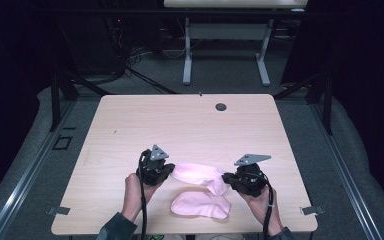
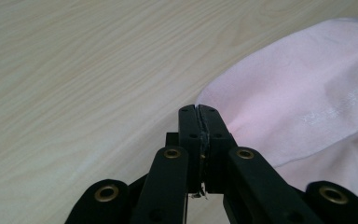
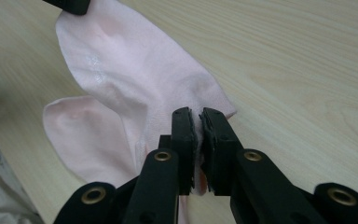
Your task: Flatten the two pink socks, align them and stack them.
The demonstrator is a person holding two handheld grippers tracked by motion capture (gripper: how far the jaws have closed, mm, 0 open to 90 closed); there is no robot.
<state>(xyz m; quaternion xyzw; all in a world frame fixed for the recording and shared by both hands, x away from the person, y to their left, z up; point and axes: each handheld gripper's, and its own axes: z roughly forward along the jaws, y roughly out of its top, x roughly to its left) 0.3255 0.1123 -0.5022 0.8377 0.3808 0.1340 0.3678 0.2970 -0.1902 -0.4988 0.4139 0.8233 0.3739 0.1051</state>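
Note:
A pink sock (image 1: 197,172) hangs stretched between my two grippers just above the wooden table (image 1: 180,120). My left gripper (image 1: 171,170) is shut on one end of it; in the left gripper view the jaws (image 2: 199,112) meet on the sock's edge (image 2: 298,84). My right gripper (image 1: 226,178) is shut on the other end, with fabric pinched between its jaws (image 3: 198,116). The sock (image 3: 130,70) runs from there up to the left gripper (image 3: 70,4). A second pink sock (image 1: 200,205) (image 3: 84,135) lies flat near the front edge, below the held one.
A dark round cable hole (image 1: 221,107) sits near the table's far edge. Another table's white legs (image 1: 225,50) stand on the grey floor beyond. Bare wood stretches across the far half of the table. The person's hands and sleeves come in at the front edge.

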